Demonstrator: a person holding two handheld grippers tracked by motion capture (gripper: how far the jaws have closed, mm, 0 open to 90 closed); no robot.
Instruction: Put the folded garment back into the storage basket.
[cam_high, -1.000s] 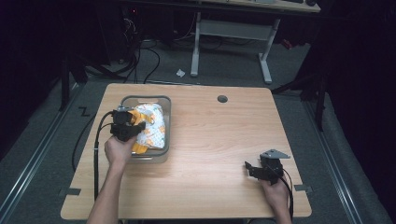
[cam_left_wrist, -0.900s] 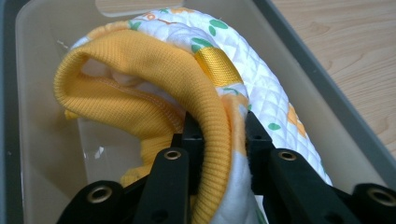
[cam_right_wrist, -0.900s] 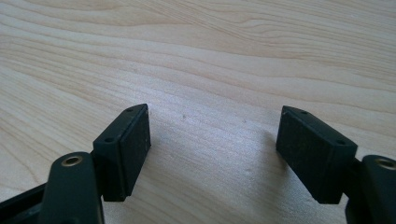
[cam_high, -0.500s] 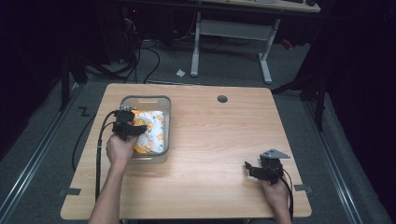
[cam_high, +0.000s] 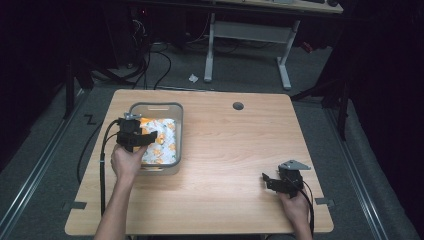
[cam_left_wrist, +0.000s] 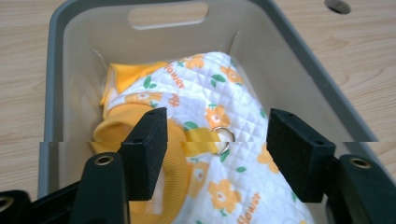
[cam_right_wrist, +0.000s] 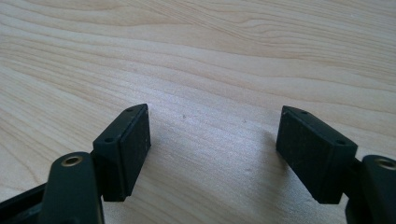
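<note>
The little quilted garment (cam_left_wrist: 205, 154) is white with orange flowers and has orange cuffs. It lies bunched up inside the grey bin (cam_left_wrist: 299, 60), with a small metal ring (cam_left_wrist: 223, 139) showing on top. The bin sits on the left part of the bench (cam_high: 240, 165).

The left gripper (cam_left_wrist: 215, 149) hangs just over the garment, inside the bin. Its jaws have just been opening and now stand wide apart. The cloth lies below and between them, but the pads do not press on it. So the gripper has let go and holds nothing.

The right gripper (cam_right_wrist: 212, 149) sits low over bare wood at the near right corner of the bench, well apart from the bin. Its jaws are wide too, with nothing between them.

It looks like the main job is done: the garment is in the bin. What is left seems small. The left gripper should lift up and out of the bin. A bit of cloth may be bunched high on one side, so it might want a little push down.
</note>
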